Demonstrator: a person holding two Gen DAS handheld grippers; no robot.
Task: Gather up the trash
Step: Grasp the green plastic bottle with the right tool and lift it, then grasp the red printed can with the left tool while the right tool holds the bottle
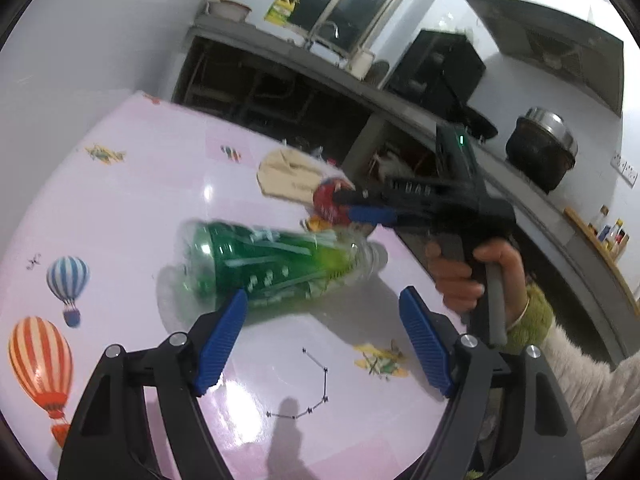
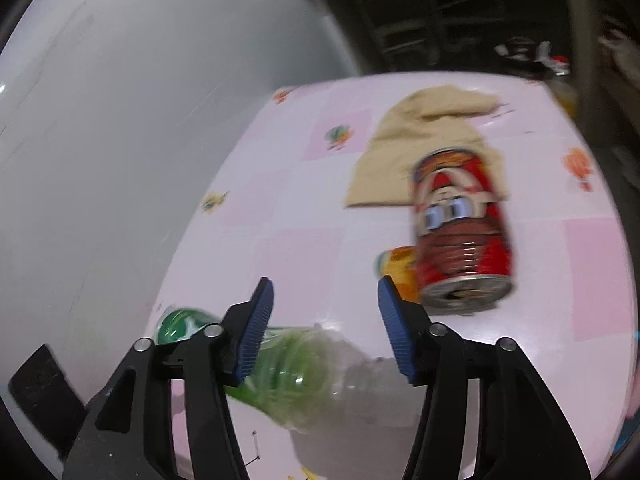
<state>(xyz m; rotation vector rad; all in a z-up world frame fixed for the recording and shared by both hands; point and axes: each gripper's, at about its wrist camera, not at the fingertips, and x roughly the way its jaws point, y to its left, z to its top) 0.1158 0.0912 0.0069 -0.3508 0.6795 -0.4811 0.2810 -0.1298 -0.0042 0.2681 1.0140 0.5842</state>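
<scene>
With right gripper [image 2: 326,328] jaws apart and empty, centre on red can [image 2: 460,232] lying far right on pink table [image 2: 280,208], then close; left gripper [image 1: 322,344], jaws apart, near green bottle [image 1: 264,264].

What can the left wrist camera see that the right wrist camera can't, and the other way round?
Only the left wrist view shows the person's hand holding the right tongs, plus the kitchen counter and a dark pot. Only the right wrist view shows the red can clearly, lying on its side. Both show the green bottle, the beige cloth and the pink table.
</scene>
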